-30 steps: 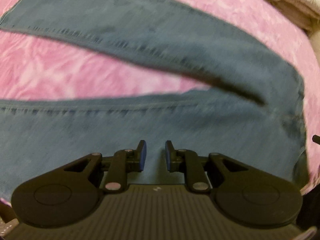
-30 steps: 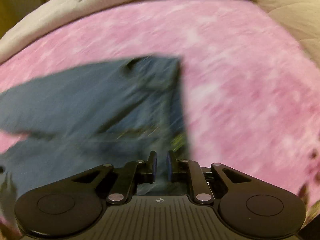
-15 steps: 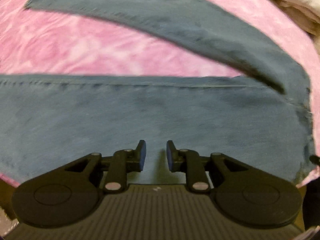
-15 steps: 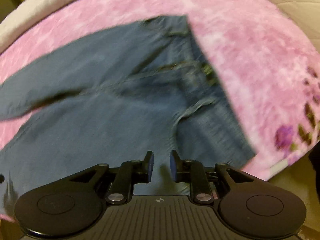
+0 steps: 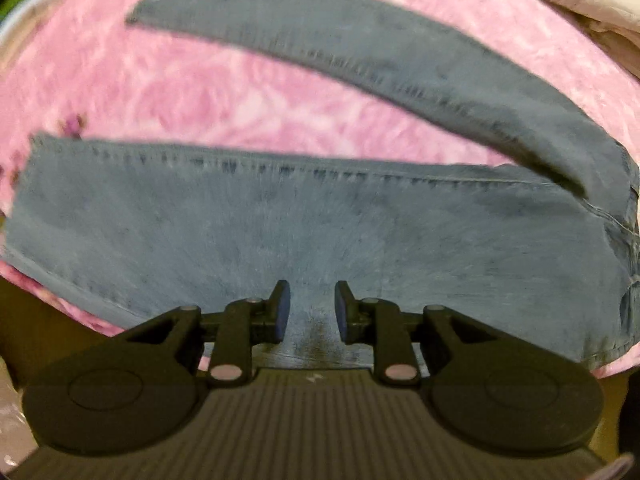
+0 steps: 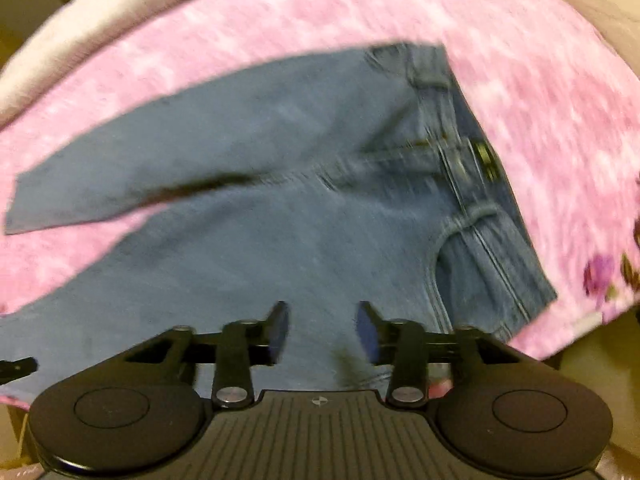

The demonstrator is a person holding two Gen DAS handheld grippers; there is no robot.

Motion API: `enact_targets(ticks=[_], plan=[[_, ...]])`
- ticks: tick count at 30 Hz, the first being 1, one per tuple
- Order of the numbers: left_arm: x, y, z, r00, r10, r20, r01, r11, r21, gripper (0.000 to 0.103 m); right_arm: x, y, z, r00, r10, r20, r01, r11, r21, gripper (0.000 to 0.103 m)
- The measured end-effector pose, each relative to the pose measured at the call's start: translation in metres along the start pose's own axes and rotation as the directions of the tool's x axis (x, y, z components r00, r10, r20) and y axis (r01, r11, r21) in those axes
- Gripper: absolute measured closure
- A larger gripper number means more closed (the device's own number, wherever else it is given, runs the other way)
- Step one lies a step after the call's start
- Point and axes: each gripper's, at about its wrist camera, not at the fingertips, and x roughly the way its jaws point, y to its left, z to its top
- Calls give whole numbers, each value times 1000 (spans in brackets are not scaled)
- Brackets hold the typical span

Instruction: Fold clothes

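While both grippers hang above the bed pointing steeply down, a pair of blue jeans [image 5: 304, 232] lies flat on the pink patterned bedspread [image 5: 208, 96]. Seen from the left wrist, the near trouser leg runs across the view from left to right directly below the left gripper [image 5: 308, 310], and the far leg [image 5: 360, 48] angles away toward the far left, the two meeting at the right side with pink cover showing in the wedge between them. The left gripper's jaws stand a little apart with nothing between them, clear of the denim; they have just been opening slightly.

From the right wrist, the waistband [image 6: 476, 184] with its belt loops and metal button lies at the right end of the jeans [image 6: 280, 208], close to the near right edge of the bedspread [image 6: 540, 80]. The right gripper [image 6: 322, 328] hovers over the hip area, its jaws having just been opening wide, empty, no cloth pinched. A pale quilt [image 6: 80, 20] borders the far side of the pink cover.
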Motion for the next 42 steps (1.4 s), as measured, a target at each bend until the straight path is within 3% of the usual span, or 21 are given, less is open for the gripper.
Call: enact_targets(ticks=[3,8,15,23,29,34,42], plan=[[-21,-15,-15,999,20,36,-21,1000,13,83,-22,5,-9,1000,28,8,-28,999,-35,45],[-62,-37,-59,997,-4,82,2,1000,24,81,-57,-5,-54,999,51,3,-51,996,-67,44],[-132,-52,-125,986,-3,168,0,1000,18,80,-112,-35,-112,997,64,36,-64,998,-26,44],[-205,-62,-173,965,-20,260,24,1000,-13,77,-159,-28,-139,993,77,91,-67,992,-105,44],[-233,-72,-182,954,-10,299,2,1000,27,75,-174,-21,-153,990,108,91,-95,986,-136,44],[-245,-80,-176,945,-15,327,-5,998,59,74,-180,-29,-147,990,92,108,-81,992,-100,44],[-252,-81,-177,940,13,342,-37,997,63,71,-183,-22,-141,990,78,118,-61,988,-141,44]])
